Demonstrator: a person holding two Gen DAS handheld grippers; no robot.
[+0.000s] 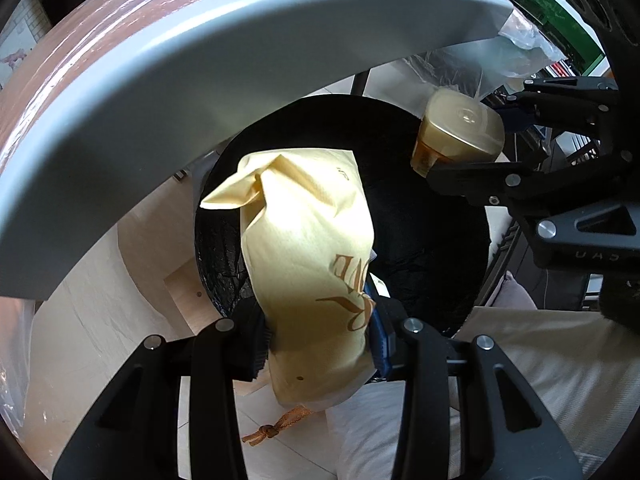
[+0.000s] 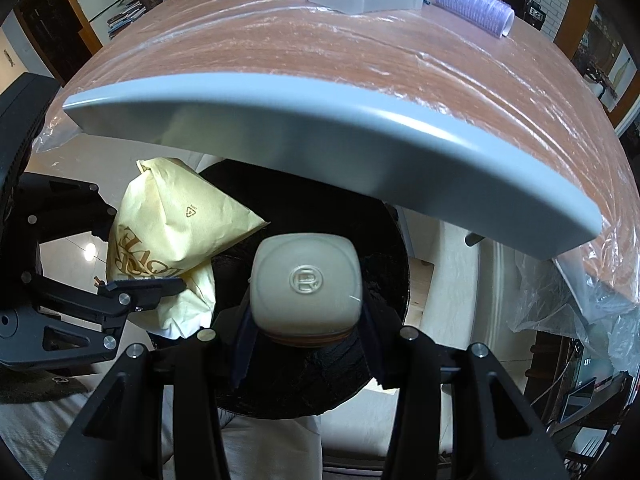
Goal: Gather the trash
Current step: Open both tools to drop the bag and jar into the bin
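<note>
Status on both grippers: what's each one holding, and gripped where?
Left gripper pinches the yellow paper bag near its tied lower end. Right gripper clamps the beige-capped bottle just below its cap. Both hang over the black bin.

Black linkage hand-held gripper (image 1: 320, 344), silver screws, seemingly blue pads.

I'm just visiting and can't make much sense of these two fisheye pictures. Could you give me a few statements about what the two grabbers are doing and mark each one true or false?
1. The left gripper is shut on a yellow paper bag. True.
2. The right gripper is open and holds nothing. False: it is shut on a beige bottle, seen end-on.
3. Both items hang over a black-lined bin. True.
4. The bin stands on top of the table. False: it sits lower, beside the table's grey edge.
5. The purple rollers lie inside the bin. False: they lie on the table.
</note>
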